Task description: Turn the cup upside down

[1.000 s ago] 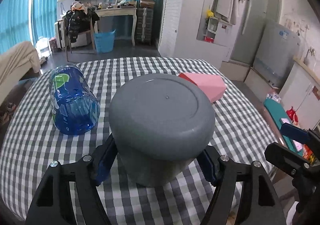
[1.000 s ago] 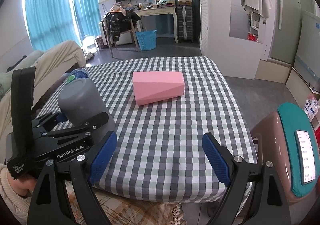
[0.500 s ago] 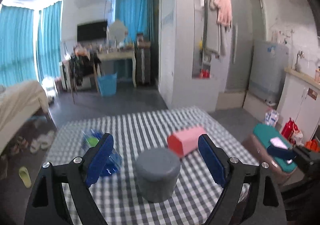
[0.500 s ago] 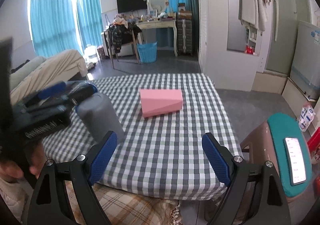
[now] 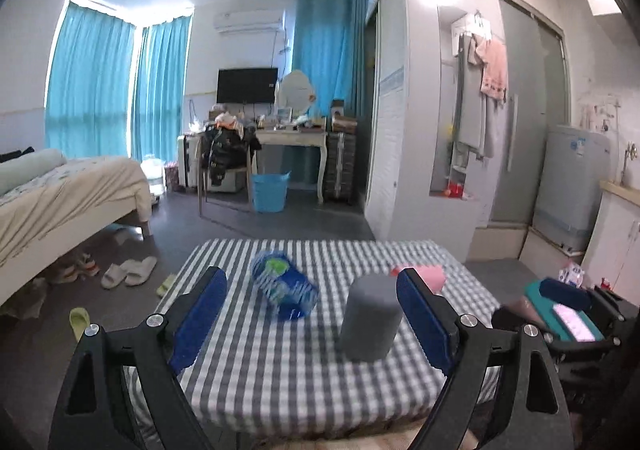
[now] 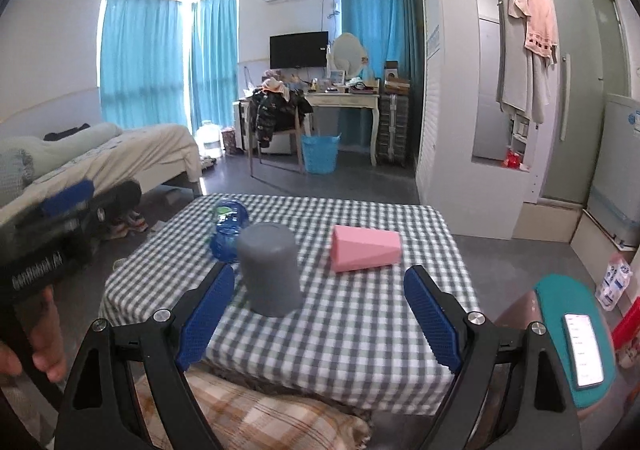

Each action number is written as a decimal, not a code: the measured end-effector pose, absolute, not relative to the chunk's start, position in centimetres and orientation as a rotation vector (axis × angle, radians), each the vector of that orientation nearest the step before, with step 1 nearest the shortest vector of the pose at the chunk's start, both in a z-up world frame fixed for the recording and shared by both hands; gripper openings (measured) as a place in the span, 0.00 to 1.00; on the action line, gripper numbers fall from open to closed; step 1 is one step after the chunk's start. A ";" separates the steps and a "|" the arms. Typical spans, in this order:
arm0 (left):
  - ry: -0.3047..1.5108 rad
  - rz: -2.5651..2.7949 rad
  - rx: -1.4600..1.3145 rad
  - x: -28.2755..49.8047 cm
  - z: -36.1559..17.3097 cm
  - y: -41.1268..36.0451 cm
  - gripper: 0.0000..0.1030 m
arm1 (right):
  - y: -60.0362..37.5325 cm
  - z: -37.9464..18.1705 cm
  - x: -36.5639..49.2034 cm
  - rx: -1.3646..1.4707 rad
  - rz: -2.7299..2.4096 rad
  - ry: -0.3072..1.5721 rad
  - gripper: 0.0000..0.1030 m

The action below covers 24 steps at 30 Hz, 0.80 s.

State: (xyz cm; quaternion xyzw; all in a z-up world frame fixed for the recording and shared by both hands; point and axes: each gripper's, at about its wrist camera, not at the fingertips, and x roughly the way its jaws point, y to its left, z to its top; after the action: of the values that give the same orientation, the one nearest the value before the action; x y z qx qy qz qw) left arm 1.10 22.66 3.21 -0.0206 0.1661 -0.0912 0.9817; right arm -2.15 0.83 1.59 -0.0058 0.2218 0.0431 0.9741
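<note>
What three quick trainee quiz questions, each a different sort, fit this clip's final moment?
1. True or false: the grey cup stands on the checked table with its closed end up.
2. Which object lies on its side to the left of the cup? A) blue bottle B) pink box C) phone
3. Fill in: the left tongs and right tongs are both ____ and hold nothing.

Key: 1 true; 2 A; 3 open.
</note>
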 end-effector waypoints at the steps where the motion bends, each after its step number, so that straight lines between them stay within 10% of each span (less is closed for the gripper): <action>1: 0.334 -0.180 -0.040 0.8 2.8 23.0 0.87 | 1.2 1.2 -1.9 -0.003 0.096 0.451 0.84; 24: 0.382 -0.123 -0.074 0.3 0.3 25.0 0.98 | 2.0 -0.2 -1.8 0.015 0.035 0.467 1.00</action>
State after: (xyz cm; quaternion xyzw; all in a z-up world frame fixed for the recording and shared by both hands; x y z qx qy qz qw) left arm 0.26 25.03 0.30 -0.0366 0.1895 -0.0613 0.9793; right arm -1.80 1.97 -0.16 0.0075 0.2314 0.0174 0.9727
